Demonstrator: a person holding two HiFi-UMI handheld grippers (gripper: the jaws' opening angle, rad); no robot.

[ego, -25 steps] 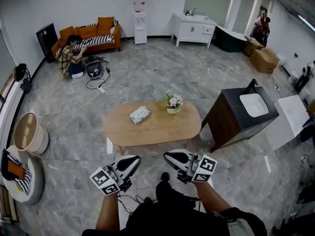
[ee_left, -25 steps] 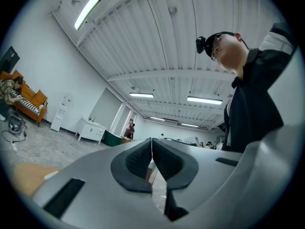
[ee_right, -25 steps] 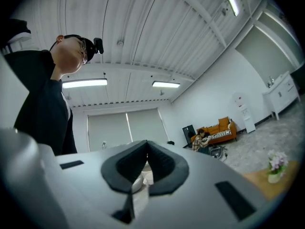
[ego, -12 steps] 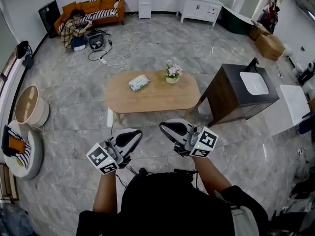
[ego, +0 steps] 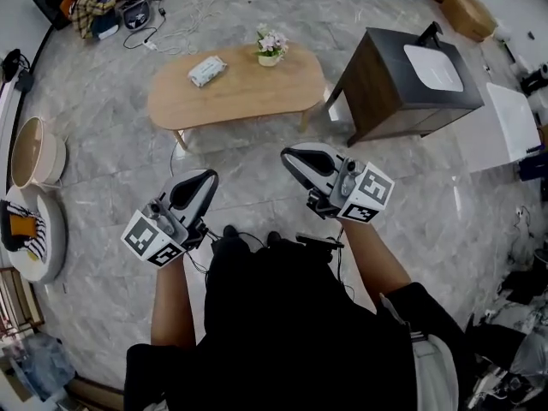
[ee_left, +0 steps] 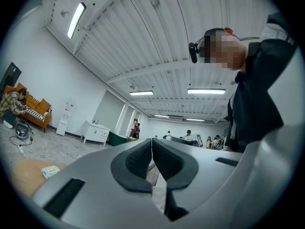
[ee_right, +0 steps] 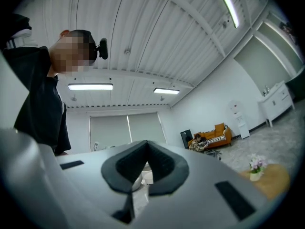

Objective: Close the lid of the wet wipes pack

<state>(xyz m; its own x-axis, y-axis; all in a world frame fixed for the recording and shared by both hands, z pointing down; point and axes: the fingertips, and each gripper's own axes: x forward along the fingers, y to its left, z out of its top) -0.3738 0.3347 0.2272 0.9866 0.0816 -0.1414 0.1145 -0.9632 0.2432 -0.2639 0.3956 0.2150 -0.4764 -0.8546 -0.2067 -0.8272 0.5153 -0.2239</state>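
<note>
Wet wipes pack (ego: pixel 206 70): it lies on the far wooden table (ego: pixel 248 92), towards its left end and left of the flower pot (ego: pixel 271 45).
Lid: too small in every view for me to tell whether it is up or down.
Left tongs (ego: pixel 202 181): jaws pressed together on nothing, held near my body and well apart from the table.
Right tongs (ego: pixel 294 156): jaws likewise together and empty, just as far from the pack.
Progress: I judge this fits either a pack with its lid up and waiting for me, or one with its lid already down and my tongs well clear of it.
Head view only: the whole table, with the pack and both tongs together.
Left gripper view only: the pack as a pale speck low on the left, and ceiling beyond the jaws.
Right gripper view only: the flower pot and a far orange sofa (ee_right: pixel 214 136), but no pack.
</note>
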